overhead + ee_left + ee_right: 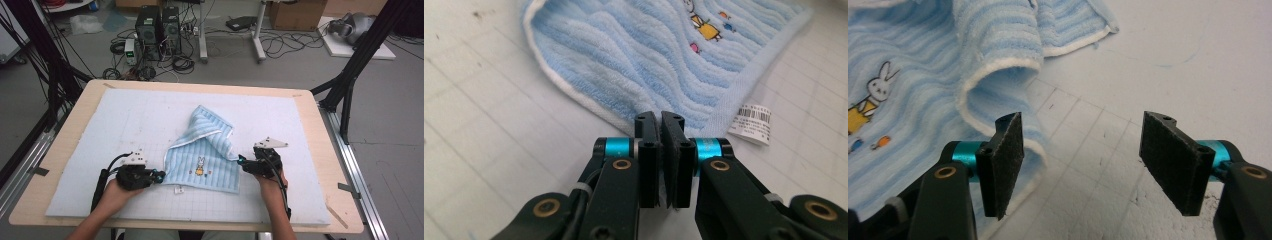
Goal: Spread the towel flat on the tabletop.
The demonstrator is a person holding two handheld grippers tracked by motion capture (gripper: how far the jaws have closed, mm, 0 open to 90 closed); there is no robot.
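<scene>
A light blue striped towel (202,150) with an embroidered rabbit (200,166) lies crumpled on the gridded foam mat (125,115), its far part folded over into a peak. My left gripper (159,175) is at the towel's near left corner. In the left gripper view its jaws (660,122) stand pressed together on the towel's (649,55) white-edged corner, beside a white care label (751,123). My right gripper (241,162) sits at the towel's right edge. Its jaws (1093,165) are wide apart, one pad over the rolled towel hem (998,100) and the other above bare mat.
The mat covers a wooden table (75,115) with its rim bare all round. Beyond the far edge, computer towers (157,27), cables and a cardboard box (297,12) stand on the floor. Black frame posts (360,55) rise at both sides.
</scene>
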